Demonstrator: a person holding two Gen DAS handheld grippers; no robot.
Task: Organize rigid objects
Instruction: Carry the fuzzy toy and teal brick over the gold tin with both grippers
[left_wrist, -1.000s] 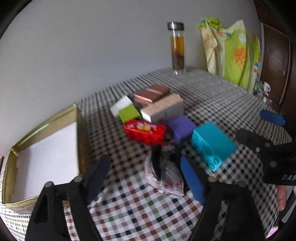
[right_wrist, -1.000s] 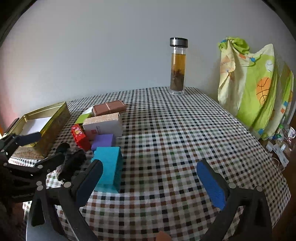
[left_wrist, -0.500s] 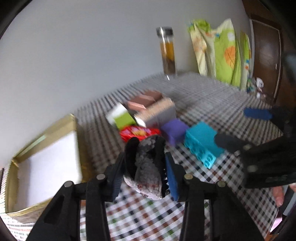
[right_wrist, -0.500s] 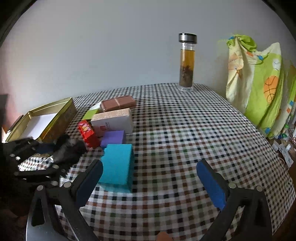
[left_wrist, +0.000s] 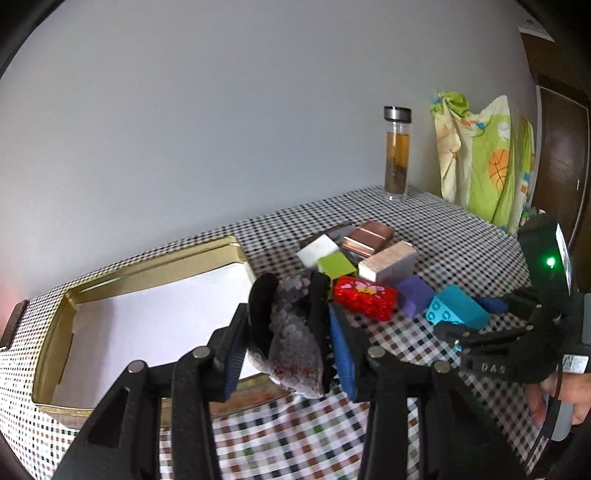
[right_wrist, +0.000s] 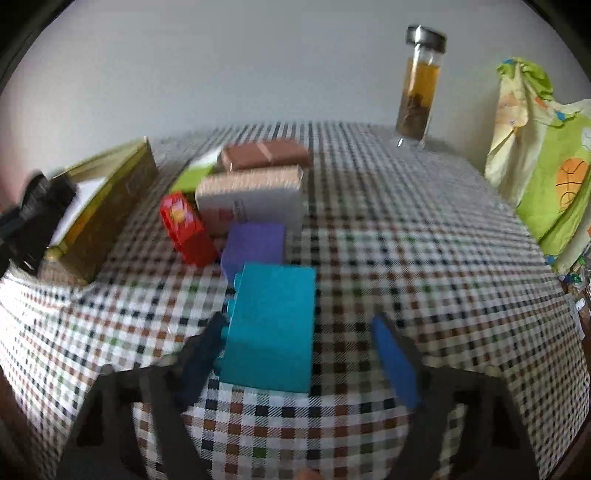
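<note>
Left wrist view, nearest: left gripper (left_wrist: 291, 332), clamped on a grey sequined clip-like item (left_wrist: 295, 336), held off the cloth at the near right corner of the gold tin (left_wrist: 155, 269). Step: carrying it into the tin; next, lower and release. Right of the tin: right gripper (right_wrist: 303, 354), jaws just closing around the teal block (right_wrist: 273, 328), right pad not yet touching. Beyond: red box (left_wrist: 365, 297), purple block (left_wrist: 415, 300).
</note>
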